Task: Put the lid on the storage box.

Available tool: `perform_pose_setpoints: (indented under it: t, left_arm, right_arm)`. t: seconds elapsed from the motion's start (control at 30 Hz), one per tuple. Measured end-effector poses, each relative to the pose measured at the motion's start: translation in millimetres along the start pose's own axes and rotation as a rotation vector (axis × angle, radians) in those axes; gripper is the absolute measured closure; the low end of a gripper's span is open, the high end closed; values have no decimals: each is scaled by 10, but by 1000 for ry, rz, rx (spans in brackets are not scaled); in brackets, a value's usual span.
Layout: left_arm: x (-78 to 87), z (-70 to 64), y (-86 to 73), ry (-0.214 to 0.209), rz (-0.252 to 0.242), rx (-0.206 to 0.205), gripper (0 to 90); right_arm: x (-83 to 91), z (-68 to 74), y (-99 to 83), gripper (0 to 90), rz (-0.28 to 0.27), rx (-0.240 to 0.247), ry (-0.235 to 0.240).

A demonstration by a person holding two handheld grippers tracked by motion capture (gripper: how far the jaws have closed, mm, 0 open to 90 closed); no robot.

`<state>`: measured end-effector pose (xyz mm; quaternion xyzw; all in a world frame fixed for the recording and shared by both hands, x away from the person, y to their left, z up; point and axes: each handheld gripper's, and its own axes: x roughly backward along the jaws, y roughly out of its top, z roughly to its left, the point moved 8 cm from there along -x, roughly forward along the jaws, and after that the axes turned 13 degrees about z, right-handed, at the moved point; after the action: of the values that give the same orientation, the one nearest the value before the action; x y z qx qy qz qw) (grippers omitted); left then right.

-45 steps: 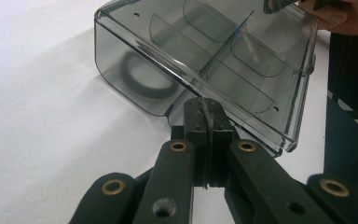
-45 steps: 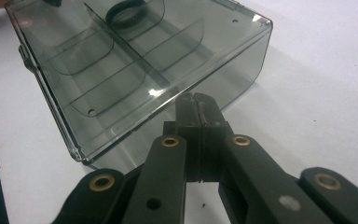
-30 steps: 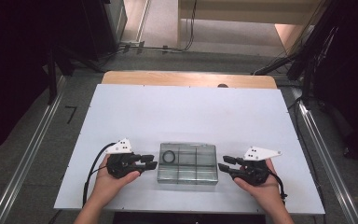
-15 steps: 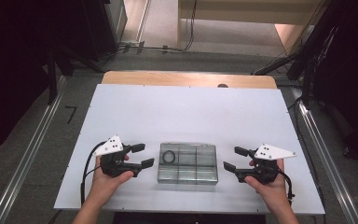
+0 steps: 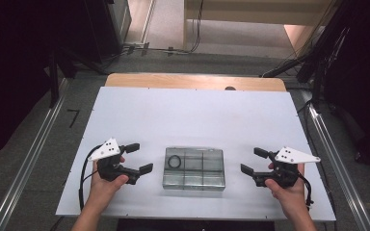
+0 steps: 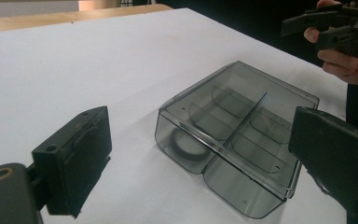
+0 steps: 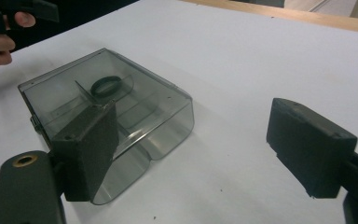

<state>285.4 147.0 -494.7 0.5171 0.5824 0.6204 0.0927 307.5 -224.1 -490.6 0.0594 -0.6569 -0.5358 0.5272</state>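
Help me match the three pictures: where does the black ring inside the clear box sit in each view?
High view: the ring lies in the box's far-left compartment, at the table's near middle.
Left gripper view: ring in the box's near left corner, low centre of the picture.
Right gripper view: ring in the far part of the box, upper left.
Shared landmark: the box's inner dividers beside the ring.

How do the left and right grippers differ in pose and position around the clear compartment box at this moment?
The left gripper sits on the box's left, jaws pointing right; the right gripper sits on its right, jaws pointing left. The black ring lies in the compartment nearer the left gripper, farther from the right gripper. Both are open, each in one hand, apart from the box.
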Motion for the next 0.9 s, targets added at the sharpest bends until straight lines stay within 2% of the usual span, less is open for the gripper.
perform_pose_setpoints:
  t: [0.47,0.73,0.9]
  left_arm:
    - [147,151,-45,28,-39,29,29]
    - [223,250,-95,44,-53,44,6]
    - [273,306,-121,56,-63,54,4]
  right_arm:
    - [116,-221,-93,91,-15,-33,-19]
    - [185,-338,-153,81,-27,-38,-37]
    - [222,-410,-190,73,-36,-60,-35]
